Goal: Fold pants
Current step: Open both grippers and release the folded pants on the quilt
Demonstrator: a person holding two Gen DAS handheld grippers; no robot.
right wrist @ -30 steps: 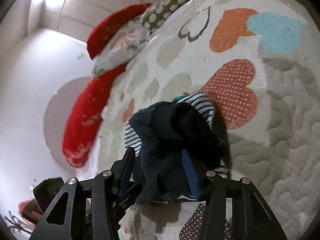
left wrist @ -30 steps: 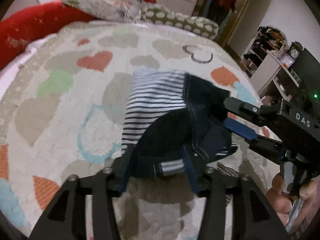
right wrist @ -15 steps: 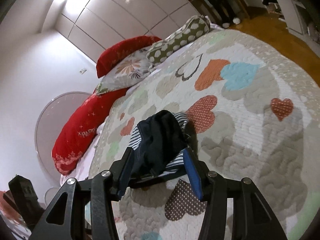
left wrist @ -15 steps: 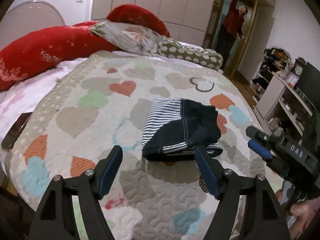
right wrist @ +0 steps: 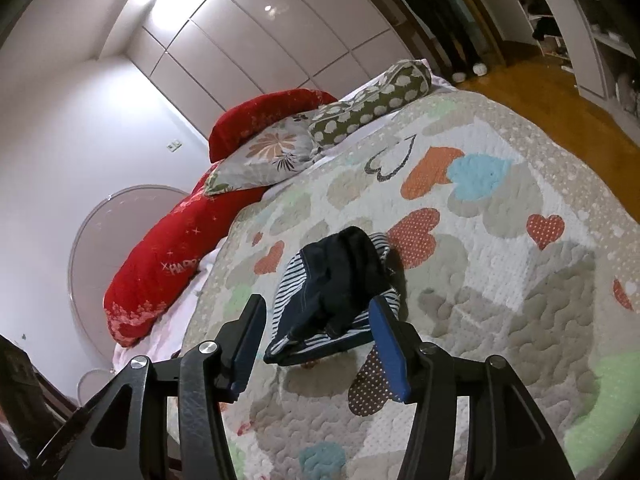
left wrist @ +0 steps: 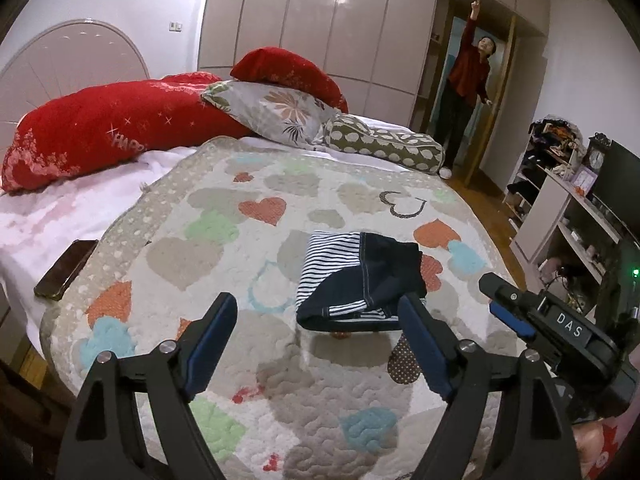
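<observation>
My left gripper [left wrist: 316, 320] fills the bottom of the left wrist view, tilted down at the bed, its two blue-padded fingers [left wrist: 210, 332] spread wide with nothing between them; the jaws have just been opening. My right gripper [right wrist: 316, 340] sits at the bottom centre of the right wrist view, rolled so the room leans, its jaws at a middling gap that has just been widening a little, and they grip nothing. In the left view that same right gripper pokes in from the lower right edge, with a fingertip of my hand [left wrist: 590, 446] visible beneath it.

The pants [left wrist: 360, 280], one small folded bundle of navy cloth with a striped lining turned out, lie on the heart-patterned quilt [left wrist: 224, 248] just right of centre in the left view, beyond my left fingertips and apart from them. In the right view the pants [right wrist: 336, 284] lie at centre, just past the pads, untouched.

Counted at the head of the bed, upper left of the left view: two red cushions [left wrist: 100, 132], one floral pillow [left wrist: 276, 112], one spotted bolster [left wrist: 384, 144]. One dark phone [left wrist: 66, 268] lies on the white sheet at the left edge. One person in a red top [left wrist: 468, 76] stands in the doorway, upper right, arm raised. Shelves [left wrist: 560, 184] line the right edge.
</observation>
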